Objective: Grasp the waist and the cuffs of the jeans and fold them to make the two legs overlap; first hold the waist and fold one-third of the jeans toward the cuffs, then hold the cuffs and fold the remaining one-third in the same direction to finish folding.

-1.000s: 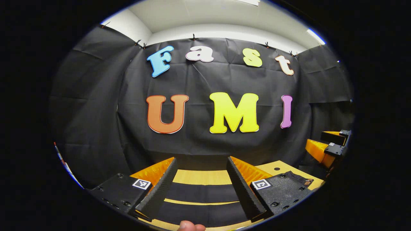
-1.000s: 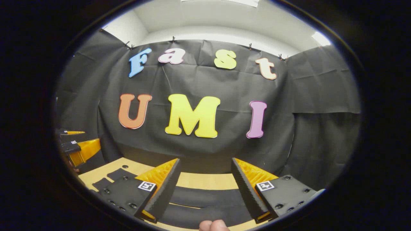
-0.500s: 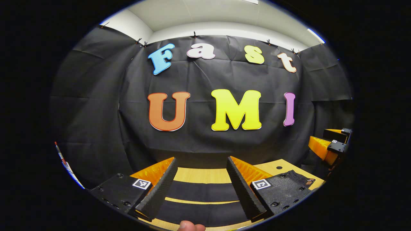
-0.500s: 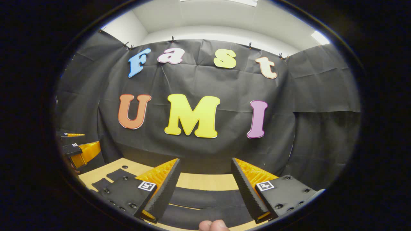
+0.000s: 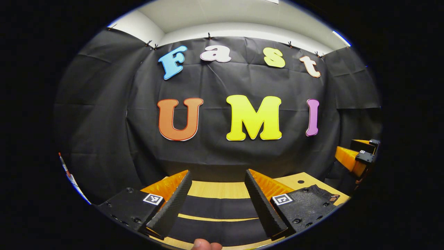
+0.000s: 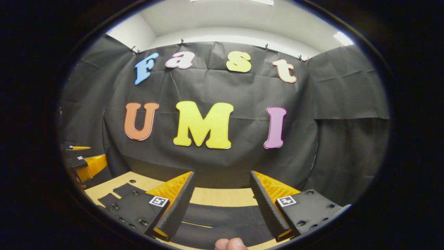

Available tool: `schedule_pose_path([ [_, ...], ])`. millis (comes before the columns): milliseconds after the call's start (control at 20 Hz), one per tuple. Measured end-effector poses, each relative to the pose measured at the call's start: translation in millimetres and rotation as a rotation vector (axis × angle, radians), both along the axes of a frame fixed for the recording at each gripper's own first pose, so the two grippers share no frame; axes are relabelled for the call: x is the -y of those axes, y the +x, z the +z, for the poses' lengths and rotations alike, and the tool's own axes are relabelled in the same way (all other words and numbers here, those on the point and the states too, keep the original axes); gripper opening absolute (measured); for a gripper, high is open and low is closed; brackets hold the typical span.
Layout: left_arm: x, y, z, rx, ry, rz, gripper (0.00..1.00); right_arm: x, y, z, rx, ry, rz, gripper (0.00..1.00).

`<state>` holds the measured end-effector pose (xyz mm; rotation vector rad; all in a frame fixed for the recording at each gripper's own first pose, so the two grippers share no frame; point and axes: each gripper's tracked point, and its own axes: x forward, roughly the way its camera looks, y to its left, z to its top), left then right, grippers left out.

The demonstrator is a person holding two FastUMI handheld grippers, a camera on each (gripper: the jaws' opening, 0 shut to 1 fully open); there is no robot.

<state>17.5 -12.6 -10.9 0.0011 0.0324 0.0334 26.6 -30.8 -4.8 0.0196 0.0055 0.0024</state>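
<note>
Lying flat on the wooden table [image 5: 222,190], dark jeans [image 5: 218,207]; both ridged tongs spread.

This is a purpose-built recording booth, not a home. Black cloth [image 5: 222,152] hangs as a backdrop across the far side and wraps round both flanks, pinned along its top edge by small clips [image 5: 209,36]. Above it runs a plain white wall [image 6: 222,34] and ceiling with a strip light [image 6: 341,37] (far right). Near the cameras a light wooden table [image 5: 215,190] stands against the cloth, with small round holes [image 5: 301,181] in its top, like a workbench.
</note>
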Motion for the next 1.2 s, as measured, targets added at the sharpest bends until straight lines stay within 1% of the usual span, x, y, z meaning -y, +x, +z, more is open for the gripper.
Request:
schedule_pose_path([
  [100,-1.8,1.3,-3.1,-0.005,0.001,0.005,0.98,4.3,2.8,-6.7,-0.022,0.011,0.000,0.96],
  [250,-15.3,4.1,-21.9,-0.048,-0.013,0.040,0.98,19.4,8.5,-29.7,-0.095,0.043,-0.012,0.96],
  [350,-34.4,2.2,-36.7,-0.090,-0.030,0.086,0.98,43.7,12.7,-46.0,-0.139,0.050,-0.045,0.99],
  [400,-45.9,2.6,-46.7,-0.114,-0.047,0.116,0.98,58.7,14.7,-57.1,-0.167,0.053,-0.069,0.98],
  [500,-74.3,-1.8,-69.1,-0.177,-0.098,0.180,0.98,93.3,15.6,-82.3,-0.233,0.051,-0.122,0.96],
  [550,-91.5,-5.9,-83.5,-0.213,-0.134,0.225,0.98,111.7,14.7,-95.0,-0.270,0.053,-0.146,0.96],
  [600,-106.5,-10.7,-101.6,-0.247,-0.185,0.269,0.99,130.1,12.8,-108.3,-0.306,0.062,-0.170,0.97],
  [700,-140.2,-21.7,-126.3,-0.315,-0.287,0.351,0.99,165.5,7.3,-135.3,-0.387,0.112,-0.218,0.97],
  [800,-172.7,-37.7,-156.3,-0.375,-0.408,0.442,0.99,198.9,0.3,-167.0,-0.477,0.201,-0.268,0.96],
  [900,-193.9,-53.9,-188.6,-0.429,-0.562,0.529,0.99,217.6,-5.5,-202.4,-0.583,0.363,-0.275,0.98],
  [950,-202.2,-60.7,-206.6,-0.458,-0.652,0.567,0.99,220.1,-7.8,-221.4,-0.634,0.457,-0.281,0.95],
  [1000,-207.7,-66.3,-219.3,-0.480,-0.751,0.597,0.99,227.1,-9.9,-242.1,-0.682,0.535,-0.305,0.99],
  [1100,-214.0,-82.7,-241.5,-0.507,-0.952,0.669,0.99,248.8,-16.2,-284.0,-0.755,0.650,-0.379,1.00],
  [1200,-221.7,-97.8,-260.0,-0.521,-1.102,0.738,0.99,267.9,-14.0,-323.7,-0.793,0.745,-0.445,0.98],
])
